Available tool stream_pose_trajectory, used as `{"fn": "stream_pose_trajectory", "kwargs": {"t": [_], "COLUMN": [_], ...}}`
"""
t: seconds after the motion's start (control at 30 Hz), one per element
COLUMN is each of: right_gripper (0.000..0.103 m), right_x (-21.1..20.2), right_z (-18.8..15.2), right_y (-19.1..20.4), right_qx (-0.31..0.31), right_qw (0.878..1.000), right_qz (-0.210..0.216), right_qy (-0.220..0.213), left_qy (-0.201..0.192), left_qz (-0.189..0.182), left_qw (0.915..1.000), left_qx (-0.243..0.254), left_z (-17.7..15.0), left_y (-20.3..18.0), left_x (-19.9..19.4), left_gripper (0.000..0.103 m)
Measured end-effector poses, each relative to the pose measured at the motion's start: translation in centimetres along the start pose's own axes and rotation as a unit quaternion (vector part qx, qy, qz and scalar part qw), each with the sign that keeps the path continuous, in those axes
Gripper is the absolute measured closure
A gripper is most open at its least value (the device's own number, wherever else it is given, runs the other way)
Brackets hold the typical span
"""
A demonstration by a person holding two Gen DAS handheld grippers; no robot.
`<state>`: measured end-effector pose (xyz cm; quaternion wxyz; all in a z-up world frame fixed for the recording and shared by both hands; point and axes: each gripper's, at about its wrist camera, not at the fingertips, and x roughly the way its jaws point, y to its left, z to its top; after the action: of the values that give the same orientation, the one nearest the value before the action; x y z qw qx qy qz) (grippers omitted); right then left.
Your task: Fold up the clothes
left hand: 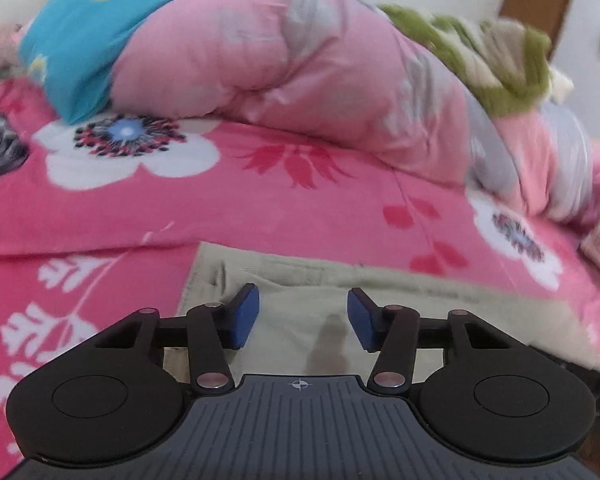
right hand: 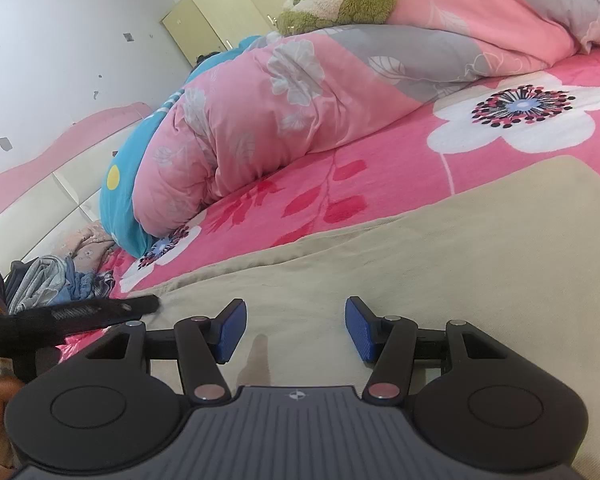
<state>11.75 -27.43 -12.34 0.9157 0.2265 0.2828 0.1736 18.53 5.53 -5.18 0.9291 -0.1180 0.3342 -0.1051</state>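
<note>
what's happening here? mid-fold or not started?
Both grippers are open over a beige garment spread flat on the pink floral bed. The left gripper sits near one edge of it, the right gripper over its middle. Neither grips cloth. A rolled duvet lies behind.

Beige garment [right hand: 440, 264] flat on pink floral bedspread [right hand: 380, 168]

Home bedroom: bed [right hand: 380, 184], quilt [right hand: 260, 112]
</note>
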Motion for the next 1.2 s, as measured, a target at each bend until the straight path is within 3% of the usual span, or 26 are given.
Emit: {"fn": "stream_pose_trajectory", "kwargs": {"t": [0.07,0.1,0.2,0.33,0.43,0.5,0.63,0.67,0.77,0.87,0.97,1.03,1.13,1.2], "right_gripper": [0.046,0.046,0.047,0.046,0.048,0.056,0.055,0.055,0.055,0.056,0.056,0.057,0.056,0.056], "right_x": [0.0,-0.1,-0.5,-0.7,-0.7,-1.7,-5.7,-6.8,-9.3,-9.9,-10.5,-11.8,-15.3,-16.0], "right_z": [0.1,0.3,1.1,2.5,4.4,5.9,7.9,7.9,7.0,5.0,2.9,1.1,-0.1,-0.1], "right_y": [0.0,0.3,1.1,1.8,-0.2,-2.9,-7.7,-8.2,-6.3,-3.1,0.0,-0.6,-1.9,-0.6], "right_qx": [0.000,-0.003,-0.010,-0.038,-0.048,-0.023,0.029,0.044,0.039,-0.025,-0.087,-0.093,-0.062,-0.065], "right_qw": [1.000,1.000,0.999,0.997,0.989,0.982,0.949,0.948,0.961,0.972,0.975,0.964,0.952,0.959], "right_qz": [-0.001,-0.009,-0.031,-0.065,-0.134,-0.183,-0.315,-0.316,-0.273,-0.233,-0.195,-0.234,-0.286,-0.267], "right_qy": [0.001,0.004,0.013,0.023,0.039,0.036,0.007,0.001,-0.018,0.022,0.063,0.088,0.085,0.069], "left_qy": [-0.016,-0.026,-0.049,-0.010,-0.007,-0.009,-0.013,-0.014,-0.019,-0.032,-0.041,-0.037,-0.032,-0.037], "left_qz": [0.011,0.014,-0.025,-0.010,-0.029,-0.041,-0.042,-0.042,-0.039,-0.042,-0.038,-0.015,0.005,-0.007], "left_qw": [0.9995,0.9988,0.9959,0.9972,0.9989,0.9988,0.9985,0.9984,0.9980,0.9963,0.9935,0.9932,0.9934,0.9930], "left_qx": [0.027,0.039,0.072,0.074,0.035,0.027,0.034,0.036,0.045,0.067,0.099,0.110,0.110,0.112], "left_z": [0.1,0.0,-0.5,-0.9,-1.1,-1.1,-1.3,-1.3,-1.3,-1.6,-2.5,-3.1,-3.7,-3.8], "left_y": [-1.0,-1.7,-3.3,-3.0,-1.2,-0.7,-0.8,-0.9,-1.5,-2.2,-2.9,-2.9,-2.8,-3.3], "left_x": [-0.7,-1.1,-2.2,0.1,0.3,0.1,0.0,-0.1,-1.2,-2.9,-4.5,-4.6,-5.4,-6.2], "left_gripper": [0.047,0.039,0.023,0.024,0.028,0.027,0.026,0.025,0.019,0.002,0.002,0.002,0.002,0.002]}}
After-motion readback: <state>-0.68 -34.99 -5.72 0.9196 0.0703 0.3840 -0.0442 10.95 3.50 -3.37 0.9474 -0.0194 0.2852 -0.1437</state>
